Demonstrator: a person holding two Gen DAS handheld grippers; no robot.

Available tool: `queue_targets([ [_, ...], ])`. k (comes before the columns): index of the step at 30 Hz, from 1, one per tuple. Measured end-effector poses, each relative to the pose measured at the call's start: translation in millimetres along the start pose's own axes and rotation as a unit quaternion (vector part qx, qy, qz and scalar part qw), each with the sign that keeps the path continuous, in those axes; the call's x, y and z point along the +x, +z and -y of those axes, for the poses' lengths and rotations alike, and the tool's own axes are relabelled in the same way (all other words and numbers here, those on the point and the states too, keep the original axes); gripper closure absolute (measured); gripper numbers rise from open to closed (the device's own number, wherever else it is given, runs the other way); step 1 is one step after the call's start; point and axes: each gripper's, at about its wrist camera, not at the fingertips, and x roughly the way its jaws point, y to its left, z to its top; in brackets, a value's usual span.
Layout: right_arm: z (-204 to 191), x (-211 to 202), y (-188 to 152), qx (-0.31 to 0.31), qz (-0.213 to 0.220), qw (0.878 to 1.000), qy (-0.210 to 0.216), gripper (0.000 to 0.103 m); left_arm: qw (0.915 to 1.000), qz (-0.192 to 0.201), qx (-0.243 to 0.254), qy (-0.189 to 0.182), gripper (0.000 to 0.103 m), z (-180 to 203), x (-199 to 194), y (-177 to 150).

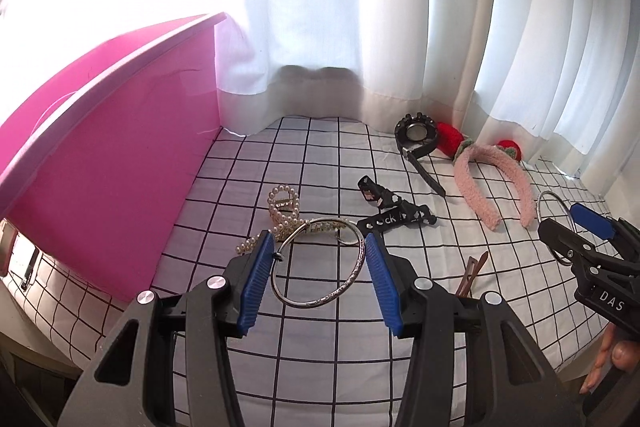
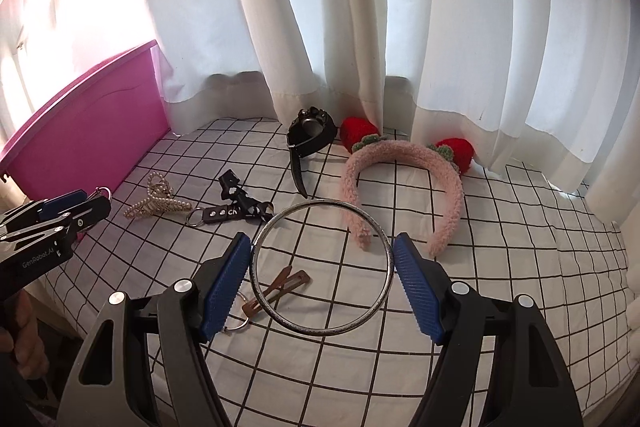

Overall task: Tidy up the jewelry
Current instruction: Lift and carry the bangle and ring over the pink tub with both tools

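My left gripper (image 1: 320, 247) is shut on an engraved silver bangle (image 1: 320, 301), held between its blue pads above the checked cloth. My right gripper (image 2: 322, 255) is shut on a larger plain silver ring bangle (image 2: 320, 331); it also shows at the right edge of the left wrist view (image 1: 550, 203). On the cloth lie a pearl hair claw (image 1: 282, 211), a black key strap (image 1: 394, 217), a black watch (image 1: 416, 137), a pink fluffy headband with red strawberries (image 2: 400, 155) and brown snap clips (image 2: 280, 285).
A pink storage box (image 1: 108, 163) stands at the left, open at the top. White curtains (image 2: 360, 7) hang along the back edge of the checked tablecloth (image 2: 500, 227). The table edge drops off at the lower left.
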Motion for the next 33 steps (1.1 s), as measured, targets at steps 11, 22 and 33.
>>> queue_targets([
  [11, -35.1, -21.8, 49.4, -0.031, 0.031, 0.999, 0.023, 0.032, 0.9988, 0.047, -0.013, 0.002, 0.057, -18.1, -47.1, 36.5],
  [22, -92.0, -31.9, 102.0, -0.072, 0.071, 0.993, 0.067, 0.032, 0.9936, 0.100, -0.044, 0.030, 0.057, -65.6, -88.1, 73.5],
  [33, -166.4, -16.2, 137.7, -0.109, 0.081, 0.983, 0.122, 0.032, 0.9872, 0.116, -0.073, 0.082, 0.057, -133.2, -109.2, 88.6],
])
